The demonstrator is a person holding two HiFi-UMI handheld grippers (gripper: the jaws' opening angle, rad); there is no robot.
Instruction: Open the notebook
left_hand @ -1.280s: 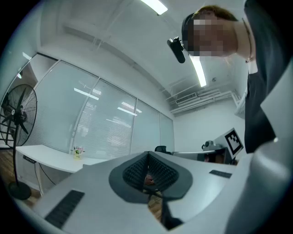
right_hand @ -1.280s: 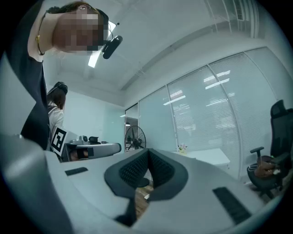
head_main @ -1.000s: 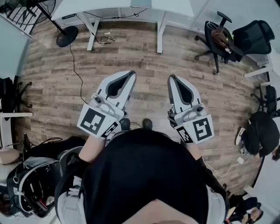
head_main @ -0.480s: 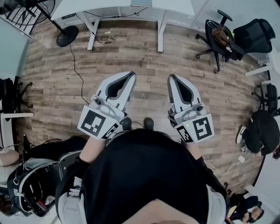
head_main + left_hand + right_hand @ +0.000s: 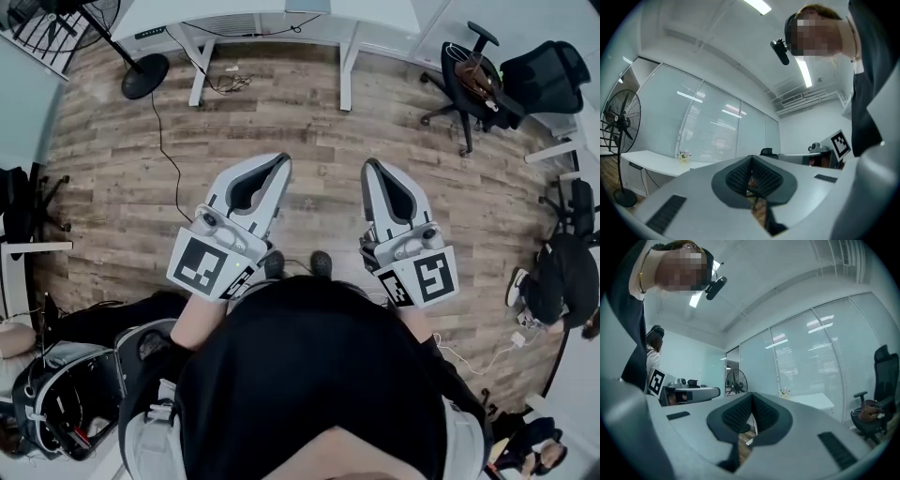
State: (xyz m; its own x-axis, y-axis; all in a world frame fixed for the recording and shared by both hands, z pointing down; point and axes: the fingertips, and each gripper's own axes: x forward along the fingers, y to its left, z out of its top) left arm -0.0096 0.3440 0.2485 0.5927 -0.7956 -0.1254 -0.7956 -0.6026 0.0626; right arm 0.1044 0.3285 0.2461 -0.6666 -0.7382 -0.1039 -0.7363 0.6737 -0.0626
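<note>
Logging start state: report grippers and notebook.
Left gripper shut, empty. Right gripper shut, empty. No notebook in view. Wood floor below both.

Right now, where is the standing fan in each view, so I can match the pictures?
Head view: standing fan in the top left corner.
Left gripper view: at the far left edge.
Right gripper view: near the centre, small and far off.
Shared landmark: the white desk next to the fan, seen in all three.
</note>
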